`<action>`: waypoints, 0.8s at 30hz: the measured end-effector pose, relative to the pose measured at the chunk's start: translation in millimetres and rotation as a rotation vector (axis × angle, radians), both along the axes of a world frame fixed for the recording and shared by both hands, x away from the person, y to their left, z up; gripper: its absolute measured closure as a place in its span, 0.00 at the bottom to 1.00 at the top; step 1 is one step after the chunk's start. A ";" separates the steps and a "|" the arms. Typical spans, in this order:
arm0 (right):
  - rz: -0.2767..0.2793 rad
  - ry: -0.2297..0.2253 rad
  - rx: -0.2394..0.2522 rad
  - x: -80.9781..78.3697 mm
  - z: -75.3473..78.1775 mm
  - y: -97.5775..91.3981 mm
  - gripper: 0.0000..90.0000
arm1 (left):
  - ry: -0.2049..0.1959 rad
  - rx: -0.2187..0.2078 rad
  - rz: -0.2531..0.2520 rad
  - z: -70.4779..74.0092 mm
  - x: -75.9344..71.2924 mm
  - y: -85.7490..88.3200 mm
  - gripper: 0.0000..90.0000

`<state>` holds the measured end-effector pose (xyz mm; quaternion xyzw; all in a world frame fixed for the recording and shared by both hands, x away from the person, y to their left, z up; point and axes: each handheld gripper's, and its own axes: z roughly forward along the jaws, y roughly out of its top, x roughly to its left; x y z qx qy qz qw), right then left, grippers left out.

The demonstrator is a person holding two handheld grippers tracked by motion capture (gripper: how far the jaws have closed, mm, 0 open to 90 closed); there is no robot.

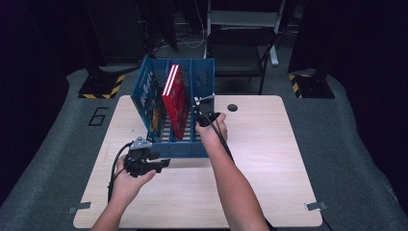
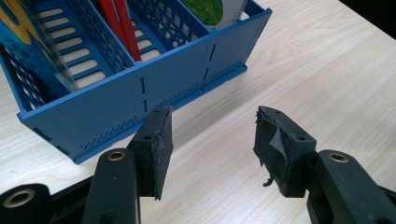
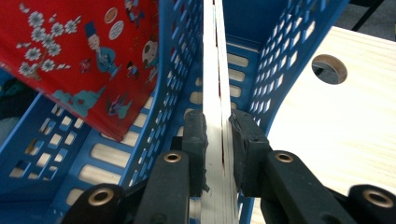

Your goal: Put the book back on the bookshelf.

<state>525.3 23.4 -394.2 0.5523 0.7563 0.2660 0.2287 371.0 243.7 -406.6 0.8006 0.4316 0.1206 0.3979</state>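
One thin book (image 3: 215,93), seen edge-on with pale pages, stands in the right-hand compartment of the blue file rack (image 1: 202,150); the right tool (image 3: 217,140) is clenched on its near edge, both pads pressed flat against the covers. Same rack: a red book (image 1: 175,101) leans in the middle compartment, a blue book (image 1: 146,96) stands in the left one. Left tool (image 2: 210,140) hangs released, jaws apart with nothing between them, just in front of the rack's low front wall and not touching it. Risks, as judged from here: the grip sits only on the book's edge, so a lift could let it pivot or slip out; the book runs close to the perforated divider, so a skewed pull may snag it there and drag or tip the light rack, which nothing is steadying; a tipped rack would likely topple the leaning red book. Surface: pale wood-grain desk (image 1: 269,168), round cable hole (image 1: 232,107) near the far edge, metal clips at the near corners. Room: dark, grey carpet, a chair (image 1: 240,48) behind the desk, hazard-striped stand bases on either side.
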 end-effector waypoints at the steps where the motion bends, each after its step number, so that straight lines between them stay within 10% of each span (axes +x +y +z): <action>1: -0.004 0.001 0.000 0.7 0.4 -0.5 0.85 | -0.007 -0.009 0.011 -0.7 -0.2 -0.9 0.52; 24: -0.076 -0.009 0.105 18.4 6.8 -3.2 0.85 | -0.009 -0.015 0.017 0.1 0.5 4.2 0.52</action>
